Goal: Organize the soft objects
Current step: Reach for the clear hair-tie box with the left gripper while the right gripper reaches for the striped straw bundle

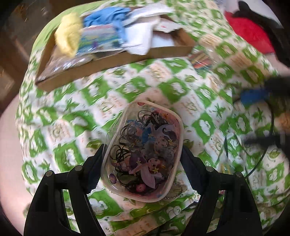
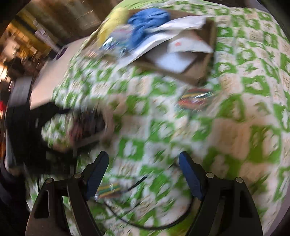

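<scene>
A green-and-white patterned cloth [image 1: 76, 116] covers the whole surface under both tongs, with pale bare tabletop [image 2: 47, 81] and a dim, blurred room off to the right gripper's [image 2: 143, 172] far left. Ahead of both sits a shallow cardboard tray [image 1: 116, 61] heaped with yellow [image 1: 68, 34], blue [image 1: 107, 17] and white [image 1: 139, 39] soft things. The left gripper [image 1: 141, 163] pinches a clear printed pouch [image 1: 143, 150] of dark hair ties; the right one stands spread and empty.
</scene>
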`<action>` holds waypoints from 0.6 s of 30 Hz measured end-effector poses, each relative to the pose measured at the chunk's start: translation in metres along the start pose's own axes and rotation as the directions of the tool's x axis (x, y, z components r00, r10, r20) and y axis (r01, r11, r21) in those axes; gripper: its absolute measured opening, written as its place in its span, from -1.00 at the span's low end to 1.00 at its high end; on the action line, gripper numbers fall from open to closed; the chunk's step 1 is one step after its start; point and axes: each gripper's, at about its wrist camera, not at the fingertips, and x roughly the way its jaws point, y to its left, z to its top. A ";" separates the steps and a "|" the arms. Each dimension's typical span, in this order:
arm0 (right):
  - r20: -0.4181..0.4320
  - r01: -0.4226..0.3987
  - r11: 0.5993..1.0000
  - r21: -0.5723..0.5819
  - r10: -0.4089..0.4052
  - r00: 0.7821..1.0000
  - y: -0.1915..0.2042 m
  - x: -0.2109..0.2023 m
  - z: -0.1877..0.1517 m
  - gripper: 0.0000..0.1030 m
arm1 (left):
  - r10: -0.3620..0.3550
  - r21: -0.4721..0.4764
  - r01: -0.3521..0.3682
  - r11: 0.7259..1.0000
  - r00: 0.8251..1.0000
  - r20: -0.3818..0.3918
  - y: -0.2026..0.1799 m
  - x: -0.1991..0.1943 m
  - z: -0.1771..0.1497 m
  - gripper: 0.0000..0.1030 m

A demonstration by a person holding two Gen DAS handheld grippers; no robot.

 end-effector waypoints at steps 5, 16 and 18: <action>-0.127 -0.109 0.991 -0.074 0.099 0.987 0.033 0.028 -0.023 0.55 | -0.026 -0.037 0.025 0.999 0.999 -0.022 0.014 0.007 0.002 0.55; -0.211 -0.021 0.996 -0.090 0.001 0.978 0.043 0.072 -0.031 -0.02 | -0.034 -0.039 0.030 0.999 0.995 -0.098 0.025 0.048 -0.007 0.55; -0.199 -0.006 0.996 -0.088 -0.011 0.980 0.041 0.070 -0.032 -0.19 | 0.007 0.006 -0.006 1.000 0.996 -0.092 0.018 0.050 -0.007 0.55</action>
